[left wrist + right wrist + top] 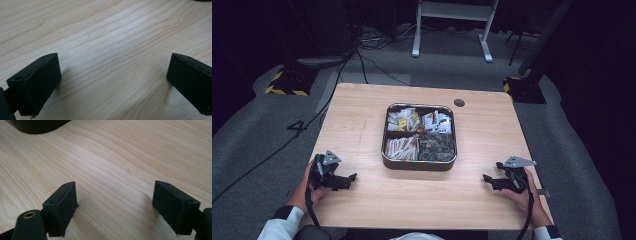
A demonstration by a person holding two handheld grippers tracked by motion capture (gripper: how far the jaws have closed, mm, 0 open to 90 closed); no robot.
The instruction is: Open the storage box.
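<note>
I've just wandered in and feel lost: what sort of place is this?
Probably a lab or recording studio, not a home: a lone wooden table on grey carpet, black cables trailing over the floor, dark surroundings, and a person holding the left gripper and right gripper.

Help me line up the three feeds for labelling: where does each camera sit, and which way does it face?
High view: above the person's side, facing forward and down on the table and tin; both hands and tongs show.
Left gripper view: on the left tongs, facing along open jaws at bare wood.
Right gripper view: on the right tongs, jaws open, tin at top left.
Shared: the wooden tabletop.
</note>
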